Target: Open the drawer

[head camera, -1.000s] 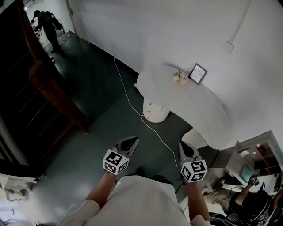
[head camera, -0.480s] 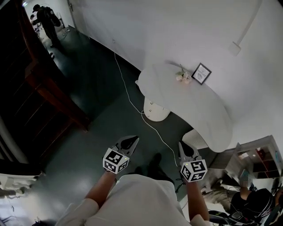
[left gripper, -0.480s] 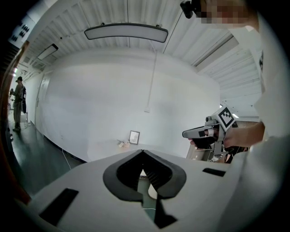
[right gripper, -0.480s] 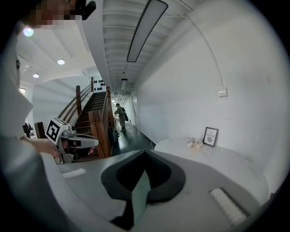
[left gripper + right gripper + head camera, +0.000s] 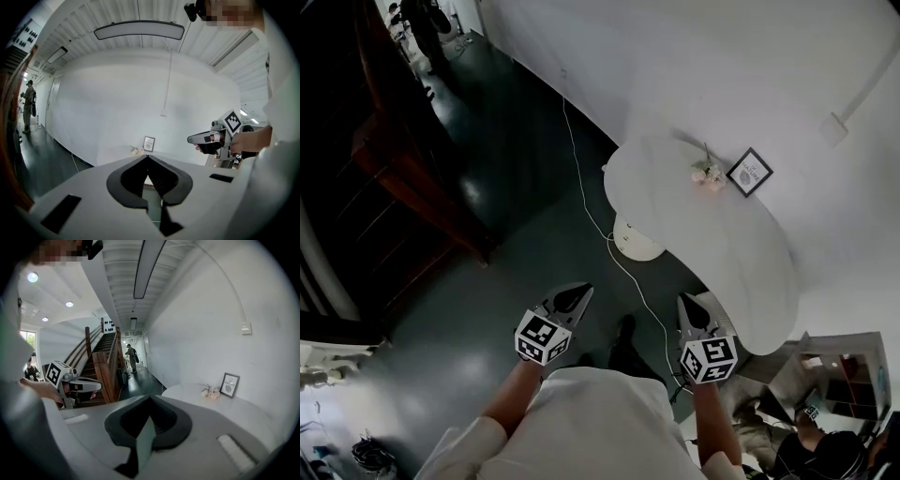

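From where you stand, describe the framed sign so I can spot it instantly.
Find the long curved white counter against the white wall. On its top, by the wall, a small framed sign stands beside pale flowers; it alone has a dark square frame.

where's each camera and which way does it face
Head view: on the person's head, looking steeply down at floor and white counter; shirt, left tongs, right tongs show.
Left gripper view: on the left tongs, facing the white wall; right tongs show.
Right gripper view: on the right tongs, facing staircase and counter; left tongs show.
Shared: all three show the framed picture.
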{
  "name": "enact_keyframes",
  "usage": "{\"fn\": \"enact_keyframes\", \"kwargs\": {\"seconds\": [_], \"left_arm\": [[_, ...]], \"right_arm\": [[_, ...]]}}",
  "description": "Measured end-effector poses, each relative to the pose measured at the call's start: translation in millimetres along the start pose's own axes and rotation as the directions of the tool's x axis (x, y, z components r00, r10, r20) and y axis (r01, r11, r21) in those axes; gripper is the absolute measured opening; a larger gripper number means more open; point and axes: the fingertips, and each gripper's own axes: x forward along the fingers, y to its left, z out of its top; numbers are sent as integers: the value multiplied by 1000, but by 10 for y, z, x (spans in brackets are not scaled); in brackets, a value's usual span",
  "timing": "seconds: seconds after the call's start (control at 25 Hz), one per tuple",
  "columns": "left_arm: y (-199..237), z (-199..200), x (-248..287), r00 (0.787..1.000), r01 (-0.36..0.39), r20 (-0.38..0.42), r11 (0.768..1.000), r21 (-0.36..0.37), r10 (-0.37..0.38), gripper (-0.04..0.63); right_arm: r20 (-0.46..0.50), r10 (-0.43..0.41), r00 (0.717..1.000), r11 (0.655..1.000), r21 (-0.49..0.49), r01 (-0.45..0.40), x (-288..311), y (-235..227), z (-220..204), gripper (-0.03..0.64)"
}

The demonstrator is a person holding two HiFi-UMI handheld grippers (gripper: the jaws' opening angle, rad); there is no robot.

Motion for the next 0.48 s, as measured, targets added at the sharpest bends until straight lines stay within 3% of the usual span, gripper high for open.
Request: {"fn": "enact_keyframes", "kwargs": {"seconds": [0.48], "left_arm": [[280, 131, 919, 995, -94, -15, 995, -41, 94, 6]], "right_arm": [[-73, 138, 988, 990, -10, -139, 871, -782, 148, 11]]}}
